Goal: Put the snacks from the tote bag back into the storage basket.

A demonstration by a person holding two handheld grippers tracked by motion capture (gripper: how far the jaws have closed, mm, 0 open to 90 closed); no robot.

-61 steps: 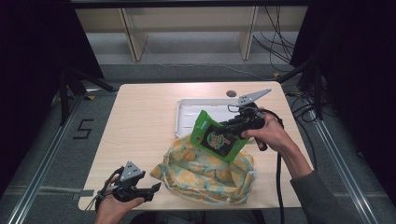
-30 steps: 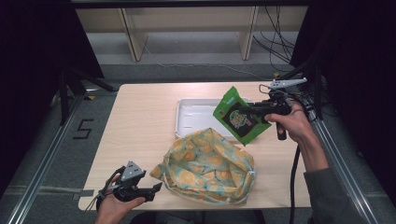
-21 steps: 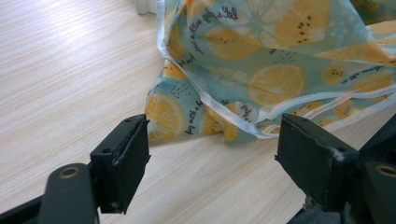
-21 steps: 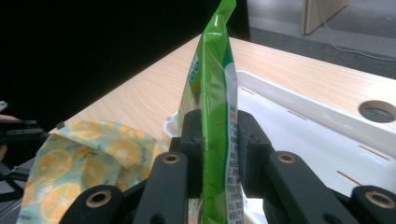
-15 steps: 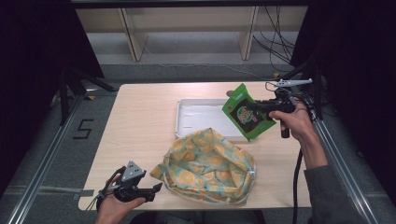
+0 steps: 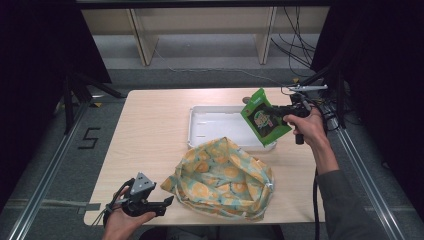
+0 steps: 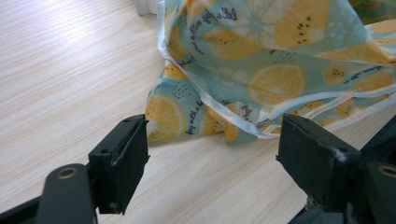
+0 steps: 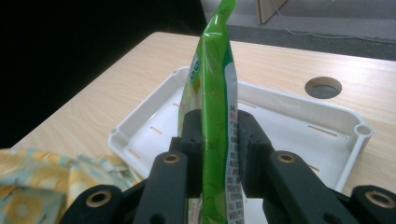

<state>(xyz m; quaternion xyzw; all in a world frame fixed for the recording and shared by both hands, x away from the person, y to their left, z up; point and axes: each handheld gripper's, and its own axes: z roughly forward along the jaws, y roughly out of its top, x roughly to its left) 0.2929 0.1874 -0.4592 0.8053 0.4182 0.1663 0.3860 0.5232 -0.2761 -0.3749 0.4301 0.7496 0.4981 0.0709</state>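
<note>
Right gripper (image 6: 278,111): your right hand holds it above the right end of the white tray (image 6: 210,125), near the table's far right corner. Its jaws are clamped on a green snack packet (image 6: 264,120), which hangs clear of the tray and tilted. In the right gripper view the packet (image 8: 215,93) stands edge-on between the two black pads, squeezed at its lower part, with the tray (image 8: 355,135) behind it.

Left gripper (image 6: 167,202): your left hand holds it at the table's near left edge. Its jaws stand wide apart with nothing between them. They point at the fabric bag (image 6: 222,180) and stop just short of it. In the left gripper view the bag's hem (image 7: 219,112) lies ahead of the pads, untouched.

Fabric bag: printed with lemon slices, slumped on the table near its front edge, just in front of the tray.

Table (image 6: 150,125): light wood, with a round hole (image 8: 323,87) beyond the tray.
</note>
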